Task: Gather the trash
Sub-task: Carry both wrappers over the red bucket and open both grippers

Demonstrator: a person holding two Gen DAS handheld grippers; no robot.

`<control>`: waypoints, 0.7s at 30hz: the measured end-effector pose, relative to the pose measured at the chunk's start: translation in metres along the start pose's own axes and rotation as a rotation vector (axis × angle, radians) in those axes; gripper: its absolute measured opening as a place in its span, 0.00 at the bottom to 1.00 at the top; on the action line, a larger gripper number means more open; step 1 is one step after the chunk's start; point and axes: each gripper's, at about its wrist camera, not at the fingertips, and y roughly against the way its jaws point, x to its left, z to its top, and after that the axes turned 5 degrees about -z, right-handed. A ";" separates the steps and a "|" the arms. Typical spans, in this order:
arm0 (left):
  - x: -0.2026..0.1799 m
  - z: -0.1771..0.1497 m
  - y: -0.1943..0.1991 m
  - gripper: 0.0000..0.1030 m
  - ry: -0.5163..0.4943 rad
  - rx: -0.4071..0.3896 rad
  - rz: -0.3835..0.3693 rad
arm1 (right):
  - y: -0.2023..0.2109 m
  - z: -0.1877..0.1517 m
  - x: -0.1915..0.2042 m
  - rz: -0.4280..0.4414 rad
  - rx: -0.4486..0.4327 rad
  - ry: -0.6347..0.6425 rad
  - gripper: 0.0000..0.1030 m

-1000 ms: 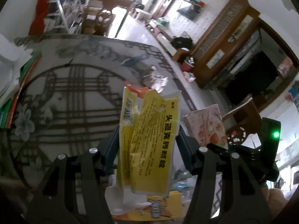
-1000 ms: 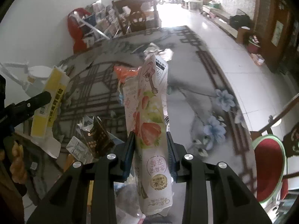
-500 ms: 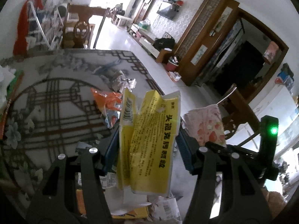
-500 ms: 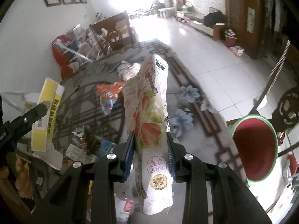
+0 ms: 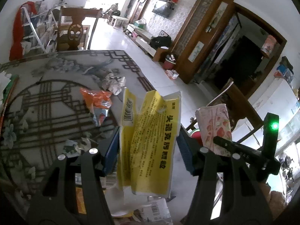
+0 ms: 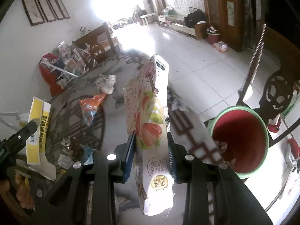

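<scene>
My left gripper [image 5: 148, 150] is shut on a flattened yellow medicine box [image 5: 150, 138], held upright above the patterned table [image 5: 37, 97]; the same box [image 6: 37, 129] shows at the left of the right wrist view. My right gripper [image 6: 151, 153] is shut on a strawberry-print snack wrapper [image 6: 150, 123], which also appears at the right of the left wrist view [image 5: 215, 127]. A red bin with a green rim [image 6: 241, 140] stands on the floor just right of the table edge. On the table lie an orange wrapper [image 6: 91, 105] and crumpled paper [image 6: 106, 83].
More scraps and torn cartons [image 6: 78, 151] lie near the front of the table. A dark wooden chair [image 6: 277, 93] stands behind the bin. Another chair [image 5: 75, 31] and a cluttered rack [image 5: 31, 30] stand past the far table edge. The tiled floor [image 6: 196, 60] stretches to the right.
Both grippers have swung right with their loads, toward the table's right edge. The red bin has come fully into the right wrist view. Both grips are unchanged.
</scene>
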 end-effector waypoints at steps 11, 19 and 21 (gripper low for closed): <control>-0.033 -0.005 -0.029 0.55 -0.042 0.052 -0.049 | 0.010 -0.006 -0.044 -0.045 -0.004 -0.068 0.30; -0.075 -0.011 -0.074 0.55 -0.066 0.115 -0.104 | 0.021 -0.009 -0.097 -0.098 -0.003 -0.115 0.30; -0.087 -0.013 -0.086 0.55 -0.075 0.129 -0.112 | 0.021 -0.010 -0.118 -0.108 0.004 -0.140 0.30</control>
